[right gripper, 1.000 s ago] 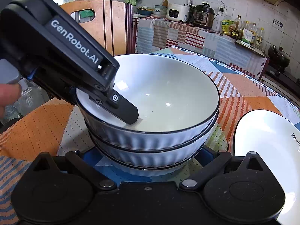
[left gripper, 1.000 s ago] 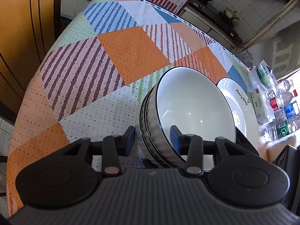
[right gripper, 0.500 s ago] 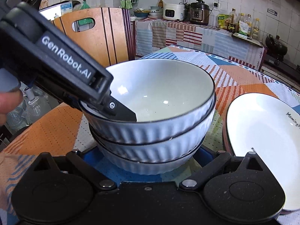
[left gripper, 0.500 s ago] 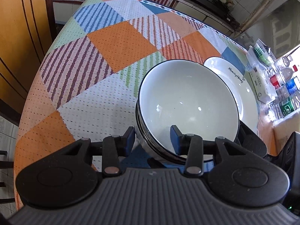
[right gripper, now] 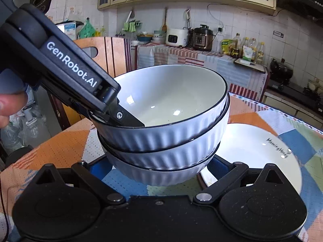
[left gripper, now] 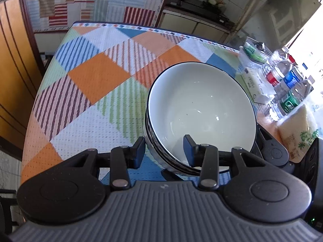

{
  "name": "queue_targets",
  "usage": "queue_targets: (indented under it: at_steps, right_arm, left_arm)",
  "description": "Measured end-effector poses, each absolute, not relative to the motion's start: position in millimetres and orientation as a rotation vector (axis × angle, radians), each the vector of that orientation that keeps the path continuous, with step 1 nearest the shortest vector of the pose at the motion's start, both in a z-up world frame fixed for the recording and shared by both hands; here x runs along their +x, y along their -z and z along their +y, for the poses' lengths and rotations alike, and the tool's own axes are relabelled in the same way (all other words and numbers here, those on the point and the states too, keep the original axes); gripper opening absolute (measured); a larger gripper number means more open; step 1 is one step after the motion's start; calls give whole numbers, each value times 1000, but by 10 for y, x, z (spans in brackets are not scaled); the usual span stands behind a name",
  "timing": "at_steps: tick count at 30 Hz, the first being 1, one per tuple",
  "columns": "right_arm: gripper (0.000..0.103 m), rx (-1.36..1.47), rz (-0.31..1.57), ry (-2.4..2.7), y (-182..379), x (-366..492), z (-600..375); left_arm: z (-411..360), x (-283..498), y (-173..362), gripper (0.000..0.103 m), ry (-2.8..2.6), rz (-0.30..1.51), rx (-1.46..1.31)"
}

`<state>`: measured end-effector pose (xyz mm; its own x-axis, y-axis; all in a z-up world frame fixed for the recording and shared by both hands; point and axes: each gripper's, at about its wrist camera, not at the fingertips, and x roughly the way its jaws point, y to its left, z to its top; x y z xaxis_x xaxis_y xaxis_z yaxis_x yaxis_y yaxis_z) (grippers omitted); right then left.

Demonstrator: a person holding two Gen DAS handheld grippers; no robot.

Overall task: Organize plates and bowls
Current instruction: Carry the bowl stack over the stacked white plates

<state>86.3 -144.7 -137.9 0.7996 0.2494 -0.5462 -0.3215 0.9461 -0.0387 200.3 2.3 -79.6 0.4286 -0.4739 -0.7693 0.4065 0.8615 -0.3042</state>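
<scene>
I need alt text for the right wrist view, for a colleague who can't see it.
A stack of three white ribbed bowls sits between the right gripper's fingers, while the left gripper clamps the stack's near-left rim. A white plate lies on the patchwork tablecloth to the right, below the bowls; a kitchen counter with cookers lines the back wall.

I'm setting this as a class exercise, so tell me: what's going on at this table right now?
A person is handling a stack of three white ribbed bowls with two hand-held tools. The left tool pinches the stack's rim, one finger inside the top bowl and one outside. The right tool cradles the bottom bowl from the sides. The stack sits tilted above the patterned tablecloth, apparently lifted, with a white plate lying just beside it.
</scene>
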Motion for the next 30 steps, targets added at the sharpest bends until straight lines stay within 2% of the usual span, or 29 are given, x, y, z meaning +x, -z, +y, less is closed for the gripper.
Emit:
queue_targets:
  at_steps: [14, 30]
  right_arm:
    - [101, -148, 478, -201, 1118, 875, -1907]
    - [101, -189, 557, -149, 1348, 1236, -2291]
  left_arm:
    - [-669, 2113, 360, 39, 659, 927, 28]
    - [-1228, 2529, 794, 39, 716, 987, 54]
